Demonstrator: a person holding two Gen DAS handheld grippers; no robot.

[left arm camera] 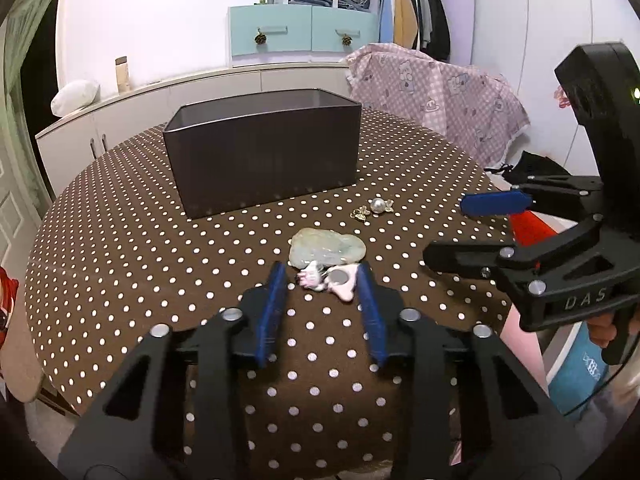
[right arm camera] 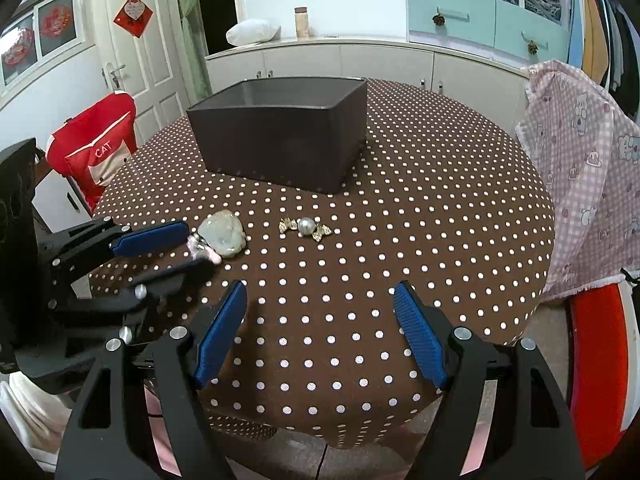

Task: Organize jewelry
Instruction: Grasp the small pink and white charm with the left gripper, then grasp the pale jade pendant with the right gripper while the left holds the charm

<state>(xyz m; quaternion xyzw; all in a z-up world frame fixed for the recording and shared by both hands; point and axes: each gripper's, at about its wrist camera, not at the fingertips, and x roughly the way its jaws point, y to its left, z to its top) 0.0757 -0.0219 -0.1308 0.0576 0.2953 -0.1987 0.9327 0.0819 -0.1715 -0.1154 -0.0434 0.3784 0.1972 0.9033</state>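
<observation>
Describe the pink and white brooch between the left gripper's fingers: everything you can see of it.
The brooch is a small, glossy, enamel-looking piece in white and pink with a round grey disc near its middle. It lies flat on the dotted tablecloth, at the near edge of the pale green jade pendant, touching or slightly overlapping it. The left gripper straddles it, one blue finger on each side; whether the pads already press it I cannot tell. Its exact shape is unclear.

left hand-held gripper (left arm camera: 322, 278) half-closed, right (right arm camera: 320, 302) open
</observation>
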